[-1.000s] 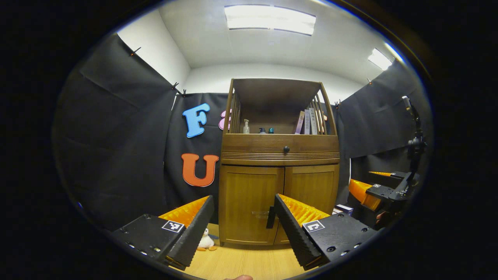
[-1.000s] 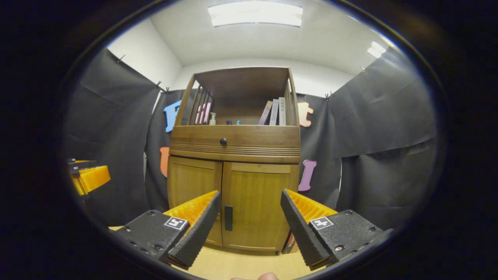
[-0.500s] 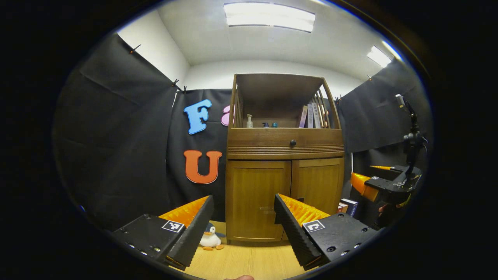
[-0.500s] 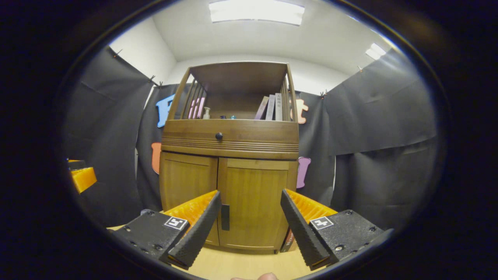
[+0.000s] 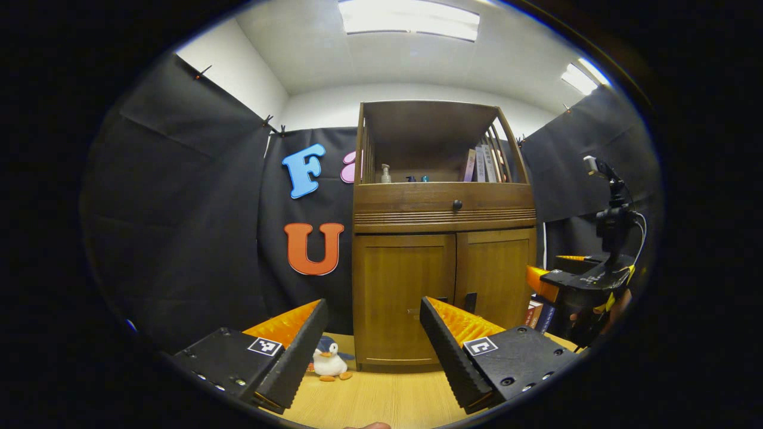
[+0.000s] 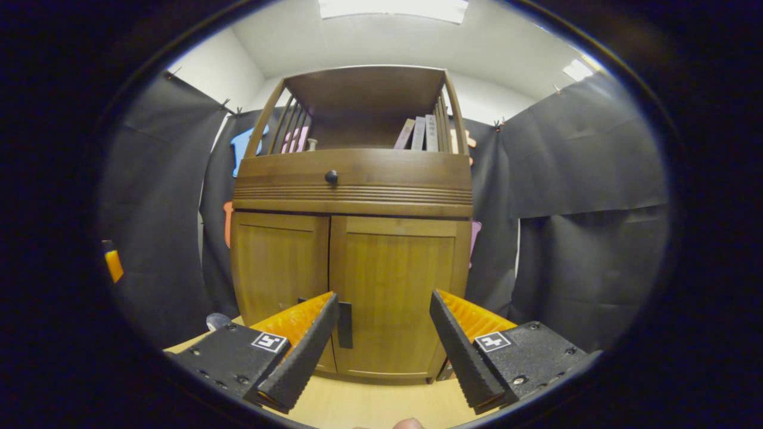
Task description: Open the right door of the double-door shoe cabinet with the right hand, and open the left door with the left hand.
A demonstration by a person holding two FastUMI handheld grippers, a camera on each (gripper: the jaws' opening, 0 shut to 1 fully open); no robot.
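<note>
While both doors shut, right door's handle (image 6: 345, 325) just beyond right gripper (image 6: 381, 351).

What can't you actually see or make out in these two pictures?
- Inside the shoe cabinet: both doors are shut, in both views.
- Left door handle: left gripper view, partly behind a finger.
- Books on the top shelf: too small to read.
- Things beside the cabinet: left gripper view, half hidden by the right gripper.

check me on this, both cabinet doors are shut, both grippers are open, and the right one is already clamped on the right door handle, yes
Not clamped. In the right gripper view the right gripper is open, short of the cabinet, and the right door handle sits untouched beside its fingers. Both doors shut and the left gripper open: correct.
</note>
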